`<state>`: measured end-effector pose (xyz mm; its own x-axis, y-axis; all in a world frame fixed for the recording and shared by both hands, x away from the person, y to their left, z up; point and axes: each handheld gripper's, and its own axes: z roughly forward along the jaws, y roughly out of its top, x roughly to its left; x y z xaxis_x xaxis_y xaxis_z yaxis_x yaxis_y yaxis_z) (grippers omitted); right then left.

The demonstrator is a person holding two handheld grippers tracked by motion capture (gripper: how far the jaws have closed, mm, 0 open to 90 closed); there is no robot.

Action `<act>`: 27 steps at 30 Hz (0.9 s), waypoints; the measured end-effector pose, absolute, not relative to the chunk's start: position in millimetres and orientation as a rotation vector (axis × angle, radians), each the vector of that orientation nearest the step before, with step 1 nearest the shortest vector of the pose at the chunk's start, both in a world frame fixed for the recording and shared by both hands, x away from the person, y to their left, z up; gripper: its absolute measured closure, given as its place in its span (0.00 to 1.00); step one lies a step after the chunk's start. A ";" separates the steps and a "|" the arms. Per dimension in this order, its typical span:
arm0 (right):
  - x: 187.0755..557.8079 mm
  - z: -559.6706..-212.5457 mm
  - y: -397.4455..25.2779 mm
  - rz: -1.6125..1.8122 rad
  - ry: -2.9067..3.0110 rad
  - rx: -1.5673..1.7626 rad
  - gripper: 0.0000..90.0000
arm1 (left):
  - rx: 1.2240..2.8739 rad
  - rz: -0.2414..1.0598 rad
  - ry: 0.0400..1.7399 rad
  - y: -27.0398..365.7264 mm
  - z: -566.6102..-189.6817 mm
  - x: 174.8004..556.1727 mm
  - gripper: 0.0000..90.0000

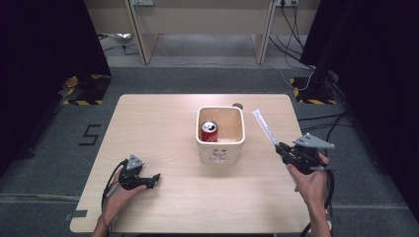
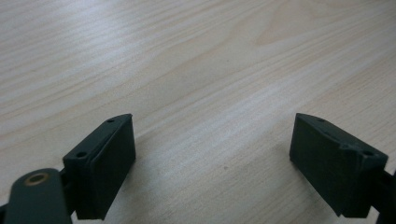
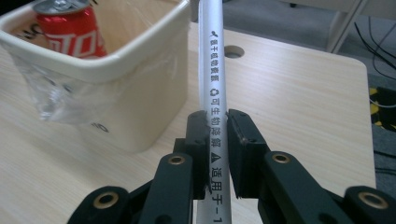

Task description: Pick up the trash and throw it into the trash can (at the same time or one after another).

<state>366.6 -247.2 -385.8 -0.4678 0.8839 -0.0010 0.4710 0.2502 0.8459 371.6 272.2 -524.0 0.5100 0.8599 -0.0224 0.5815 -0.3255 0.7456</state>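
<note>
A cream square bin (image 1: 221, 143) (image 3: 116, 70) stands at the table's middle with a red soda can (image 1: 209, 131) (image 3: 70, 30) upright inside it. To the bin's right, my right gripper (image 1: 282, 147) (image 3: 216, 128) is shut on a white paper-wrapped straw (image 1: 264, 126) (image 3: 212, 70) that slants up toward the bin's far right corner. My left gripper (image 1: 157, 177) (image 2: 212, 140) rests low at the table's front left, open, with bare wood between its jaws.
The wooden table (image 1: 163, 118) has a small cable hole (image 1: 238, 105) (image 3: 233, 51) behind the bin. A clear plastic liner (image 3: 42, 93) hangs over the bin's outside. Desk legs and cables stand on the floor beyond the far edge.
</note>
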 end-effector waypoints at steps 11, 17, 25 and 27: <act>366.8 -354.6 -225.4 1.114 2.094 1.110 0.88 | 2.039 0.499 1.174 272.3 -523.9 371.6 0.15; 374.3 -346.7 -202.9 1.104 2.152 1.056 0.88 | 2.039 0.498 1.175 272.3 -523.9 371.6 0.15; 388.9 -342.8 -175.5 1.076 2.213 1.006 0.88 | 2.040 0.497 1.175 272.3 -523.8 371.6 0.15; 392.6 -343.6 -170.6 1.063 2.226 0.998 0.88 | 2.040 0.496 1.175 272.4 -523.8 371.6 0.15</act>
<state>392.6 -170.6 -343.6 -0.6211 0.7768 -0.1039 0.4074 0.4333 0.8039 371.6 272.4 -523.8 0.5106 0.8595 -0.0229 0.5827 -0.3263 0.7443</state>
